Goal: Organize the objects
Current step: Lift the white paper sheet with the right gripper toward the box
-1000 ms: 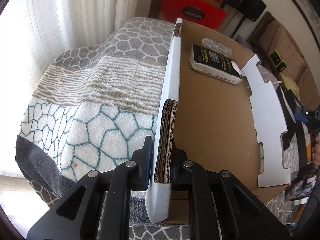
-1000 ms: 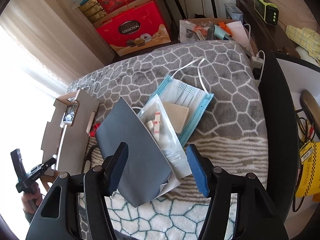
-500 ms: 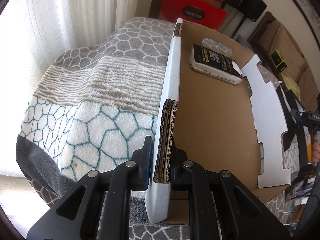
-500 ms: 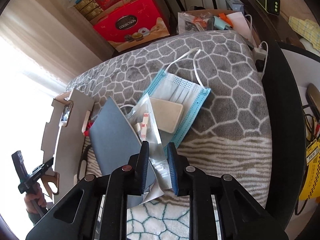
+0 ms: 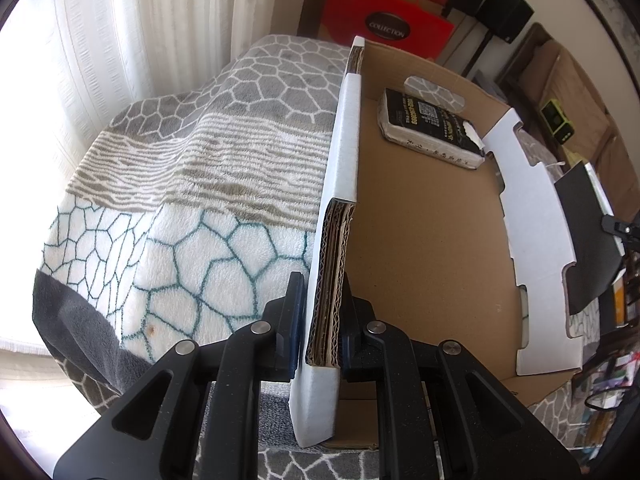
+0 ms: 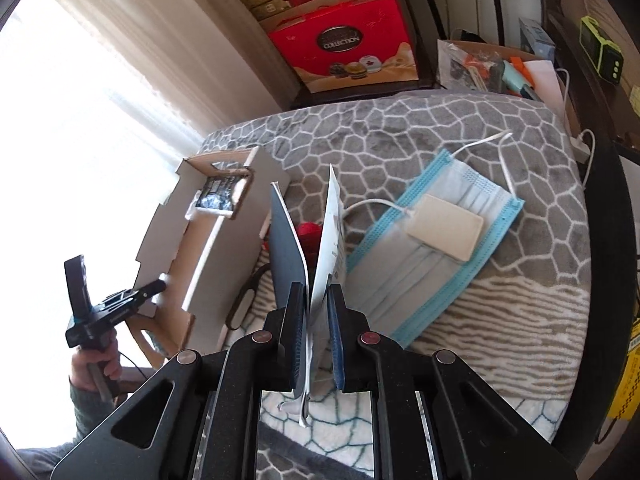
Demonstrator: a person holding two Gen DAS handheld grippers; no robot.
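Right gripper (image 6: 316,332): jaws closing, pads pinching a dark booklet (image 6: 286,244) and loose sheets, lifted edge-on beside the box (presumably bound for it). Left gripper (image 5: 320,320): clamped on the cardboard box (image 5: 420,240) wall, steadying it on the blanket (image 5: 200,184); a black packet (image 5: 430,130) lies inside.

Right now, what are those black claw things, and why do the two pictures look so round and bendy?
They are two grabbing tools, one in each of a person's hands. Each carries a tiny wide-eyed camera looking along its fingers, which bends the picture.

One picture is from the left gripper, shut on the wall of a cardboard box with a black packet inside. The other is from the right gripper, whose jaws are closing on a dark folder and white papers, lifted on edge. On the patterned blanket lie a blue face mask and a beige card on it.
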